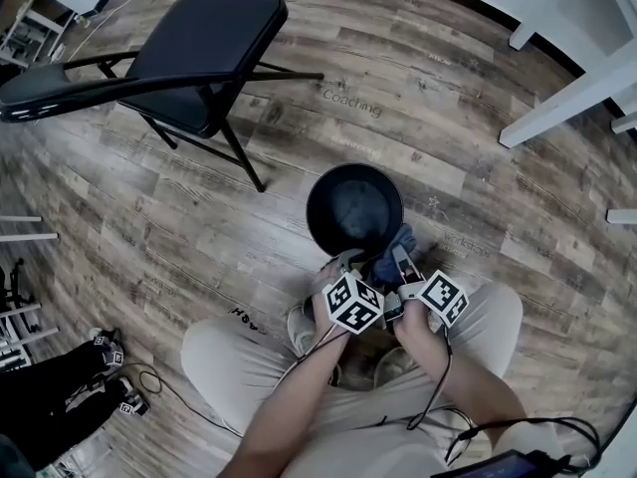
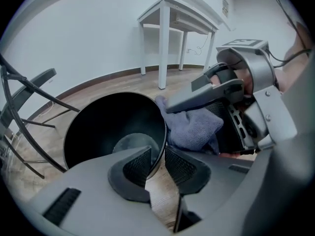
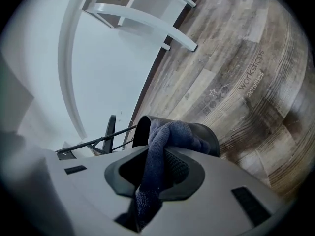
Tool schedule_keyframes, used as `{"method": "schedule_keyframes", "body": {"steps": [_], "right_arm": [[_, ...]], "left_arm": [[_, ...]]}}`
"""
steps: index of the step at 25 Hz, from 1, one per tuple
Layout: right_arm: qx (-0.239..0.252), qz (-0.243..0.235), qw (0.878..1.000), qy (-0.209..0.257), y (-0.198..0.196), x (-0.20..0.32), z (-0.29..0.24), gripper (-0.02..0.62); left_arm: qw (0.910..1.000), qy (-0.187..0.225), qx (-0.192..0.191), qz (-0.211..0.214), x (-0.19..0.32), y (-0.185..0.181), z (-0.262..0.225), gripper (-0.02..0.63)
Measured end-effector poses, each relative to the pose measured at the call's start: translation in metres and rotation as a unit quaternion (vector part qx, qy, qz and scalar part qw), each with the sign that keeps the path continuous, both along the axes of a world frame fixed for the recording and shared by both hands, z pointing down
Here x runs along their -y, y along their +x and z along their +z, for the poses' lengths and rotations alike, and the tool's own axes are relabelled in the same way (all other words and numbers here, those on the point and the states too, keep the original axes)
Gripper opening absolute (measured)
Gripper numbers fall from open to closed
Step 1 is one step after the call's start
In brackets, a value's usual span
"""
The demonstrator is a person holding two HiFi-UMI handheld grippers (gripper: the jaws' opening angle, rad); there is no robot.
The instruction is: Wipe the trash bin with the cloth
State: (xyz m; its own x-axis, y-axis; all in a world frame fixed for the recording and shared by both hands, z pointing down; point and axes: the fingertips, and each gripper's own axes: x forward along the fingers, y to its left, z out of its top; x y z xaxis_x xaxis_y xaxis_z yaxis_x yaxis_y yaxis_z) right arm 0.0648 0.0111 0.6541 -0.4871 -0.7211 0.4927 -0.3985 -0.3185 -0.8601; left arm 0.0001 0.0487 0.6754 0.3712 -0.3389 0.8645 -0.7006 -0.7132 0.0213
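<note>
The black round trash bin (image 1: 354,209) stands on the wood floor in front of my knees. My left gripper (image 1: 348,261) straddles its near rim. In the left gripper view the thin rim of the bin (image 2: 106,127) runs between the two pads of that gripper (image 2: 156,164), which close on it from inside and outside. A blue-grey cloth (image 1: 403,241) lies bunched against the bin's right side. My right gripper (image 3: 157,168) is shut on the cloth (image 3: 165,136), which hangs down between its jaws and drapes over the bin's edge (image 3: 211,134). One right finger (image 2: 206,91) presses on the cloth (image 2: 194,127).
A black folding chair (image 1: 199,48) stands to the upper left of the bin. White table legs (image 1: 557,108) cross the upper right, and the table (image 2: 170,18) shows by the wall. Cables trail by my legs. Another person's shoes (image 1: 105,352) are at the lower left.
</note>
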Motion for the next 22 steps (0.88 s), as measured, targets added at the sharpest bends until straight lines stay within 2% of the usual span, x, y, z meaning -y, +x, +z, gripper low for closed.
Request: {"method": "schedule_keyframes", "body": {"steps": [4,12,15,19,22], "right_arm": [[-0.013,-0.001,1.000,0.008,0.002,-0.001,0.005,0.071],[-0.053,-0.008,0.998,-0.028,0.003,-0.011,0.057,0.071],[-0.061,0.002,0.997,-0.052,0.005,-0.010,0.083,0.070],[-0.079,0.011,0.995,-0.057,0.007,-0.003,0.114,0.070],[-0.084,0.015,0.994,-0.072,0.009,0.000,0.144,0.070]], "left_arm": [[1.0000,-0.001,0.003,-0.001,0.000,0.001,-0.001,0.095],[0.9998,0.019,0.002,0.006,0.001,0.009,-0.001,0.083],[0.9998,0.016,-0.008,0.002,0.000,0.011,-0.001,0.076],[0.9983,-0.004,-0.048,-0.033,0.000,0.013,-0.003,0.071],[0.9976,-0.003,-0.055,-0.041,0.000,0.015,-0.004,0.061]]}}
